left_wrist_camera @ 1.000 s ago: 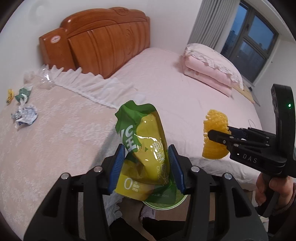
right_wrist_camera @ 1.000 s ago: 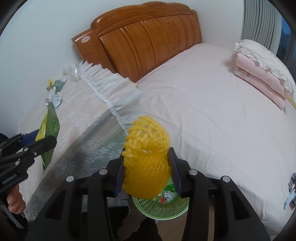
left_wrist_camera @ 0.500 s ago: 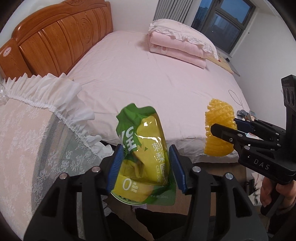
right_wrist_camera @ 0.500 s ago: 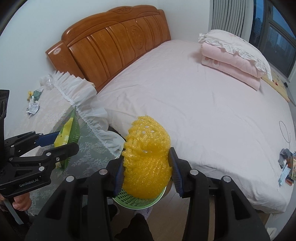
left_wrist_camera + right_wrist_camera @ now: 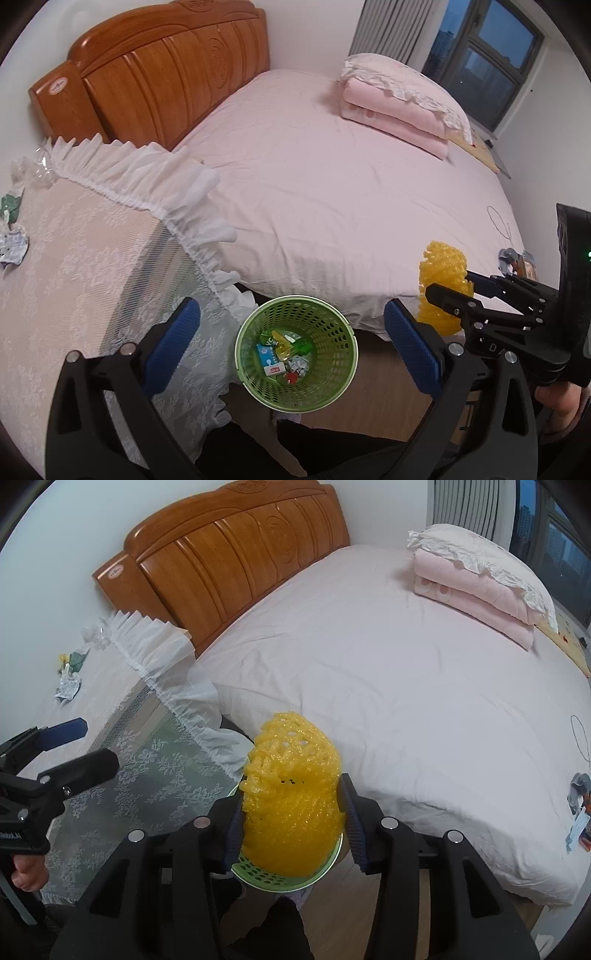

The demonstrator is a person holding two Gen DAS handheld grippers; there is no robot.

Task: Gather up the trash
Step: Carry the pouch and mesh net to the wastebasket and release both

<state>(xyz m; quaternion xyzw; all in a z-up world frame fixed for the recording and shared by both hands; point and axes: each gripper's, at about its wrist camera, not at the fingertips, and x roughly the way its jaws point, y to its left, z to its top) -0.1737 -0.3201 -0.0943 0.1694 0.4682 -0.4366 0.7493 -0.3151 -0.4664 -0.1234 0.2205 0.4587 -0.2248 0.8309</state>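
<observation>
My left gripper (image 5: 291,332) is open and empty, right above the green mesh bin (image 5: 332,384) on the floor. The yellow-green snack pouch (image 5: 282,341) lies inside the bin with other litter. My right gripper (image 5: 291,819) is shut on a yellow foam fruit net (image 5: 291,805) and holds it above the bin's rim (image 5: 280,880). The net also shows in the left wrist view (image 5: 441,280), to the right of the bin. Crumpled wrappers (image 5: 13,247) lie on the lace-covered bedside table (image 5: 74,266); they also show in the right wrist view (image 5: 68,686).
A bed with a pink sheet (image 5: 351,206) and a wooden headboard (image 5: 159,70) stands behind the bin. Folded pink bedding (image 5: 399,103) lies at its far side. Small items (image 5: 580,812) sit on the bed's right edge. Wooden floor (image 5: 388,402) surrounds the bin.
My left gripper has opened and let the yellow-green pouch drop into the green bin. My right gripper still holds the foam net and has shifted slightly over the bin.
</observation>
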